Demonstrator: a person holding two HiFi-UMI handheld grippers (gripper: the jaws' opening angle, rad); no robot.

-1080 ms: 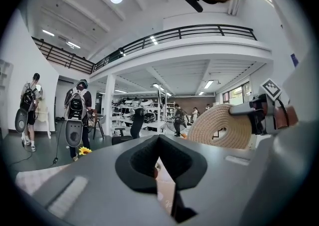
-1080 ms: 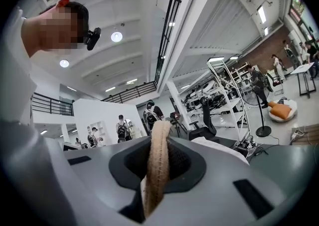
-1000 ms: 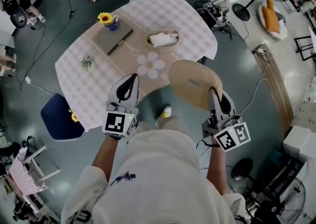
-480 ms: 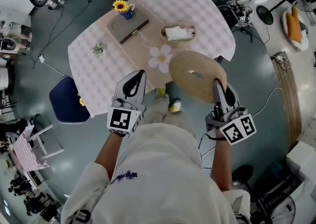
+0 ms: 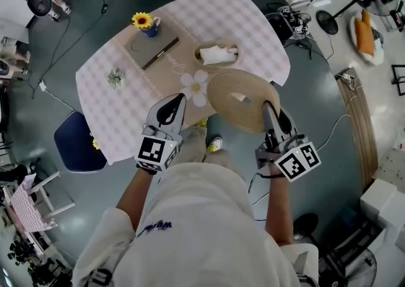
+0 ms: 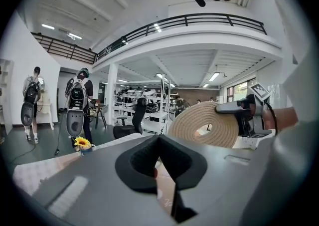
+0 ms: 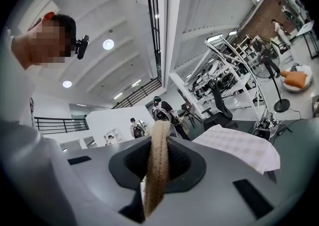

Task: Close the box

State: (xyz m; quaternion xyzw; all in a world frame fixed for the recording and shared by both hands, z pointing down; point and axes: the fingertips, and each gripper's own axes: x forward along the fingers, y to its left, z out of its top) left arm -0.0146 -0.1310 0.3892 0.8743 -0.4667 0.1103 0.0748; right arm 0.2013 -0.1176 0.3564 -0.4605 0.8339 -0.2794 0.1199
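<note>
In the head view, your right gripper (image 5: 269, 112) sits right of centre with its jaws clamped on the near edge of the round woven lid (image 5: 235, 98), which hangs tilted in the air over the near edge of the desk (image 5: 253, 23). The box (image 5: 217, 54), a small woven basket with something white inside, stands on the desk just above the lid in the frame, uncovered and apart from it. Your left gripper (image 5: 171, 103) hovers left of centre over the desk's near edge, beside a flower-shaped mat (image 5: 193, 84). A sunflower pot (image 5: 144, 22) and a dark notebook (image 5: 151, 49) lie towards the upper left. In the left gripper view, your jaws meet at the tips and hold nothing; the lid shows at the right of the frame, pinched by the other gripper, and the sunflower pot stands at the lower left. In the right gripper view, the lid stands edge-on at the centre, squeezed between your jaws, with the checked cloth of the desk at the lower right.
</note>
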